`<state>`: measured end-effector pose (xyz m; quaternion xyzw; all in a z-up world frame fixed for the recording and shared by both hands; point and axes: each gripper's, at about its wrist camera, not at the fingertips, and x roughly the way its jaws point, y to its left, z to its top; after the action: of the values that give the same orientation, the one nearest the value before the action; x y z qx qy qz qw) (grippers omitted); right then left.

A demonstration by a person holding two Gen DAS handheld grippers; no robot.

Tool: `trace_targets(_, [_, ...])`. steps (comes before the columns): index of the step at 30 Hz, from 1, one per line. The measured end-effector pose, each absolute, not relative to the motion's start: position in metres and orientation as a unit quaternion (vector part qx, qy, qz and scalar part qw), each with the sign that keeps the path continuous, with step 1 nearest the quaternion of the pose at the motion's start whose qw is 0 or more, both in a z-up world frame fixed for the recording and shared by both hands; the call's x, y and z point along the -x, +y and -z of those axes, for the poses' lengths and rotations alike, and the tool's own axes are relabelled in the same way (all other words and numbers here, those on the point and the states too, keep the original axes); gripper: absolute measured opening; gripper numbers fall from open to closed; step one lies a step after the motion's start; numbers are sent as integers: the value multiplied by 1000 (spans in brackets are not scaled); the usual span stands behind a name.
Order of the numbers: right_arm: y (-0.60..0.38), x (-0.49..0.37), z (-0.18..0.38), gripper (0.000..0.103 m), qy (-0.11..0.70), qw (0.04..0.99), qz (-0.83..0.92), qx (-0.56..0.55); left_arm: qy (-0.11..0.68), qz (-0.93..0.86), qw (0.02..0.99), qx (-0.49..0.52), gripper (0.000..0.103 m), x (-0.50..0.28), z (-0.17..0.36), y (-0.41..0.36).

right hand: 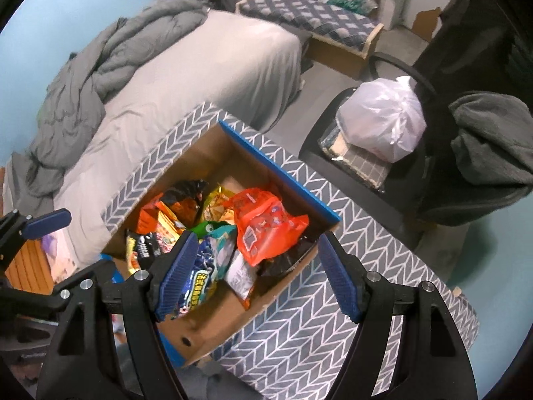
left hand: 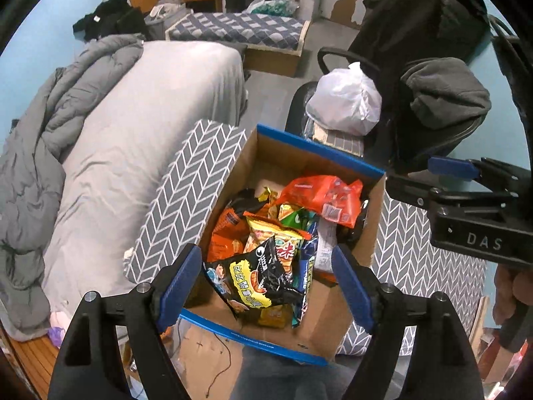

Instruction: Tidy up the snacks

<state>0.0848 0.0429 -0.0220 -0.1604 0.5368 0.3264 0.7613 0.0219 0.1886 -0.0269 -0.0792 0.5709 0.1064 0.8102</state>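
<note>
Two grippers above a cardboard box (left hand: 293,163), left gripper (left hand: 266,283) spread wide and empty, right gripper (right hand: 255,270) likewise parted, nothing between its pads, snack packets (left hand: 266,233) heaped inside the box, box resting on a herringbone-patterned surface (right hand: 299,326), grey bed (left hand: 133,126) behind.

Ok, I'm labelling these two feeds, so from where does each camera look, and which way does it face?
Left wrist: on the left gripper, facing steeply down into the cardboard box of snacks; the right gripper and a hand show at right.
Right wrist: on the right gripper, facing down at the box from its other side; the left gripper shows at left.
Shared: box, red snack bag, bed, white plastic bag.
</note>
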Motion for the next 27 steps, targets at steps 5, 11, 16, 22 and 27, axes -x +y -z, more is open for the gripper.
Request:
trace_targets(5, [29,-75,3,75,521,780,-315,145,563,-107,817,61,82,-21,12,184])
trace_targets(11, [11,-64,-16,75,509,796,-301,129,556,-102,823,61,82,-20,-3,180])
trace_targets(16, [-4,-58,-25,75,504,805,-291,118,555,-100,823,66,82,-21,-7,175])
trace_targets(22, [-20,-56,-27,75,505,812,-275,100,557,-95,823,55,82,-24,-8,167])
trace_targets(27, [-27,-55,-29,75,505,815,-268,94,555,-94,825,54,82,-27,-11,166])
